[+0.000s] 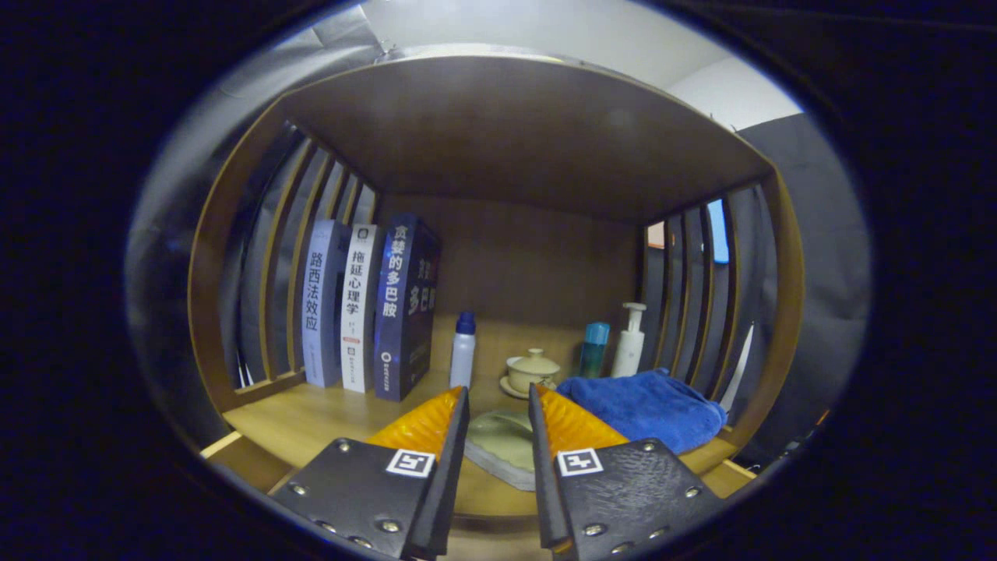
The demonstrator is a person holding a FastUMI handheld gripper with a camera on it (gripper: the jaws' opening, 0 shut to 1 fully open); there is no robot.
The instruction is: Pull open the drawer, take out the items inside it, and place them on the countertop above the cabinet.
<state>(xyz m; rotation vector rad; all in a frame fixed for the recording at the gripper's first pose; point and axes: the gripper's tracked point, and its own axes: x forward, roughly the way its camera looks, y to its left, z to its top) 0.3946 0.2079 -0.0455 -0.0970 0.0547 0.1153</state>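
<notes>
Gripper view: jaws apart around a flat pale green pad [506,444] on the worktop [311,421], just beside the blue towel [646,405].

Bare countertop [311,421] left; blue towel [646,405] blocks right.

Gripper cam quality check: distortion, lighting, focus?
Gripper view: strong fisheye bowing of the shelf frame and slats; dim, shadowed back of the shelf under its top board; books and blue towel reasonably sharp; gripper, fingers apart with a pale green item between them, slightly soft up close.
</notes>
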